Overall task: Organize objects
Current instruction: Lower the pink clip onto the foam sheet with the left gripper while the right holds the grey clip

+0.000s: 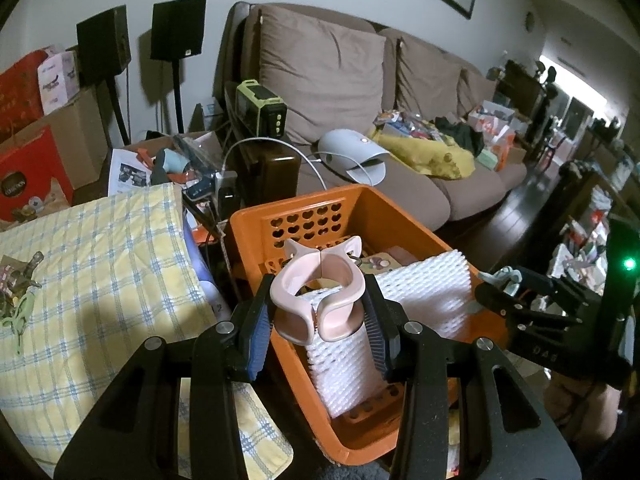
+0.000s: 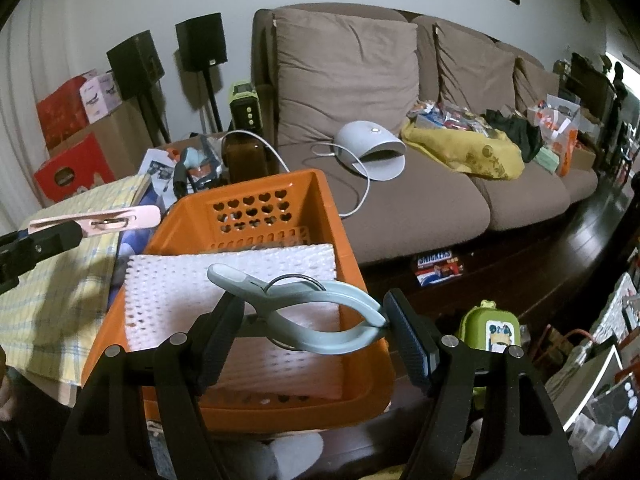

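My left gripper (image 1: 318, 314) is shut on a pink plastic clip (image 1: 316, 292) and holds it over the near end of an orange basket (image 1: 316, 204). The pink clip also shows at the left of the right wrist view (image 2: 120, 218). My right gripper (image 2: 310, 320) is shut on a grey-blue plastic clip (image 2: 304, 308) above the same orange basket (image 2: 256, 184), and it shows at the right of the left wrist view (image 1: 500, 280). White foam netting (image 1: 424, 300) lies inside the basket. Several green clips (image 1: 20, 312) lie on the yellow checked cloth.
A yellow checked cloth (image 1: 100, 264) covers the surface left of the basket. A brown sofa (image 1: 320, 68) with a white lamp-like device (image 1: 356, 152) and piled items stands behind. Boxes and speakers are at the far left. A green case (image 2: 488, 324) lies on the floor.
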The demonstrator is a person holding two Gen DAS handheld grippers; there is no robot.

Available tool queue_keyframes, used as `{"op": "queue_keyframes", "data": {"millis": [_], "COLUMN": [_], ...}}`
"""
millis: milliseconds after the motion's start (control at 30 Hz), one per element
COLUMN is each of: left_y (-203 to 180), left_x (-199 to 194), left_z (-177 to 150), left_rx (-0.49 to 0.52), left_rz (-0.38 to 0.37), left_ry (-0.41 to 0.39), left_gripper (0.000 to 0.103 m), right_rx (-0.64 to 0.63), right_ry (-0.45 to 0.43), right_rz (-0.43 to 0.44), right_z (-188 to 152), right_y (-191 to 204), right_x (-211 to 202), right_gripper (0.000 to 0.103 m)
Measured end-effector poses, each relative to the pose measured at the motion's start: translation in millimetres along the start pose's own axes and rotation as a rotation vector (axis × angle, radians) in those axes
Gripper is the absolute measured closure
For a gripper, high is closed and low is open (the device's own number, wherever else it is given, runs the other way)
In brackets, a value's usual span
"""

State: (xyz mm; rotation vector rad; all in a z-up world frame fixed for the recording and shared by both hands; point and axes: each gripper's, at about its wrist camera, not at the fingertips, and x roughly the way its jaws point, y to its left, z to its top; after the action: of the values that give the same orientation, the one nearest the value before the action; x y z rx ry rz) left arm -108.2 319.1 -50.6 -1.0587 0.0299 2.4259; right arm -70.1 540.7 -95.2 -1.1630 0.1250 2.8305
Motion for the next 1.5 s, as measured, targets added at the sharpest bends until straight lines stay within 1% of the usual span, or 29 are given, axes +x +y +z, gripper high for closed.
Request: {"op": "queue_keyframes", "data": {"millis": [500, 1133, 1233, 1500], "left_y": [-9, -11, -15, -17], "left_x": [5, 21, 25, 40], "left_z": [0, -5, -8, -19], "left_rx": [0.016, 0.012, 0.033, 0.027], "left_rz": [-0.005, -0.005, 0.019, 0.013], "left_ry": [0.017, 0.046, 0.044, 0.075], "left_gripper": [0.064, 0.064, 0.064, 0.064], "right_rx": [0.015, 0.025, 0.027, 0.027], "right_ry": [0.010, 0.015, 0.014, 0.018], "right_rz": [0.002, 0.005, 0.006, 0.009], "right_z": [-2, -3, -3, -3], "right_y": [-4, -6, -7, -7], "right_x": [3, 6, 6, 6], "right_gripper": [0.029, 0.029, 0.029, 0.029]}}
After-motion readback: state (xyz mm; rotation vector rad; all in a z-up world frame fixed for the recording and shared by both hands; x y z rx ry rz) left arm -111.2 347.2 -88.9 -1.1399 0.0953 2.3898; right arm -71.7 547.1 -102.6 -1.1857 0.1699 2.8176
